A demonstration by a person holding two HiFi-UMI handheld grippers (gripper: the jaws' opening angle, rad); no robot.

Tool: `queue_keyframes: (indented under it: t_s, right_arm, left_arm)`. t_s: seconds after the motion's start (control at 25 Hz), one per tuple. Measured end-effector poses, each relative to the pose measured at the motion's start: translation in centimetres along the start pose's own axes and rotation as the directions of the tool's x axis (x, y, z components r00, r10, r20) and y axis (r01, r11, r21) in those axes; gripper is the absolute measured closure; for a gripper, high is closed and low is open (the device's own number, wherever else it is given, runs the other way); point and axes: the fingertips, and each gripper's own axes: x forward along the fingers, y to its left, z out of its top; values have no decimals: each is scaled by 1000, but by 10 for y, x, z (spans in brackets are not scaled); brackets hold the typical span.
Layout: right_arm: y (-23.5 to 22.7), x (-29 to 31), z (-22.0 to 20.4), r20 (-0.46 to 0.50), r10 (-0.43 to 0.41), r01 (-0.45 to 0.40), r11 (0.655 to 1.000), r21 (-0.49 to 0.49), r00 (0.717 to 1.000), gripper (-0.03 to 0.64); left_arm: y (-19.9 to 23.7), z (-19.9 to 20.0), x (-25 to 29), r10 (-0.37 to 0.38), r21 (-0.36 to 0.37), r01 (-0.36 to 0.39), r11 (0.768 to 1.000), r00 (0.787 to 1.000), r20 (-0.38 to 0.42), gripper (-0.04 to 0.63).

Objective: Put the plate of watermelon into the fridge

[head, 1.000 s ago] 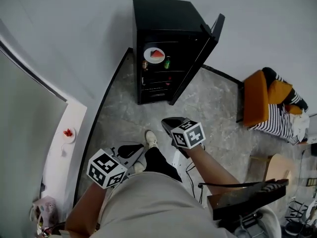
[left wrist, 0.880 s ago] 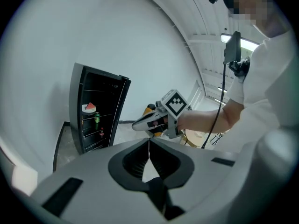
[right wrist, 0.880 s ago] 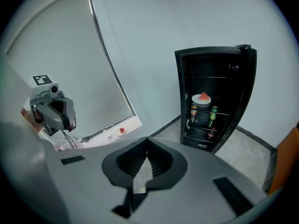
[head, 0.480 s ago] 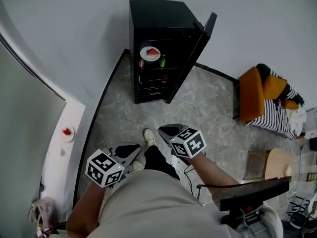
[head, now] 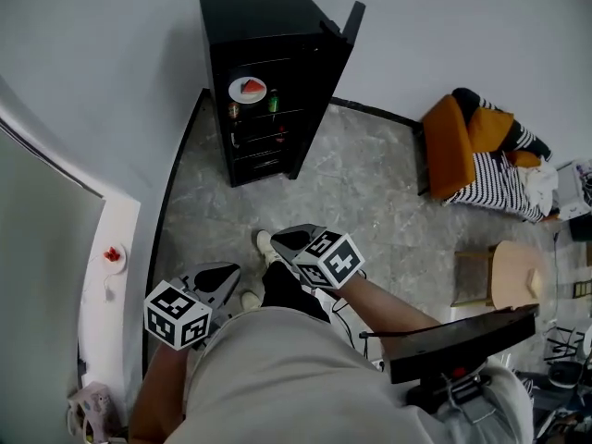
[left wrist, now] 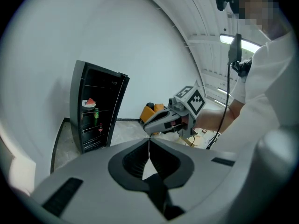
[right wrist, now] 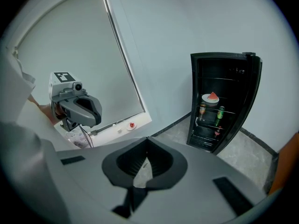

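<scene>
A small black fridge (head: 264, 26) stands against the wall with its door (head: 324, 81) swung open. On its top shelf sits a white plate with a red watermelon slice (head: 247, 89), also in the left gripper view (left wrist: 88, 102) and the right gripper view (right wrist: 211, 98). My left gripper (head: 226, 277) hangs low by my left hip, jaws shut and empty. My right gripper (head: 277, 240) is held in front of my body, jaws shut with nothing between them. Both are far from the fridge.
Bottles and a green can (head: 273, 104) stand on the fridge shelves. An orange chair with striped cloth (head: 481, 151) is at the right, a wooden stool (head: 513, 276) nearer. A white sill (head: 109, 266) at the left bears a small red thing (head: 112, 254). Grey stone floor (head: 370, 183) lies between.
The view has swung right, so the fridge sits further left and up in the picture. Both grippers have drifted left and stayed shut and empty. The plate stays on the shelf.
</scene>
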Motion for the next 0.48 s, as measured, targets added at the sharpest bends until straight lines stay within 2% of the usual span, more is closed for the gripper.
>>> queue_keyframes:
  t_s: [0.48]
  right_arm:
    - [1,-9,-10,-4,-12,12,1000,0,1000,603]
  left_arm:
    - [-7,-5,8,-12,2,12,1000,1000,-8,581]
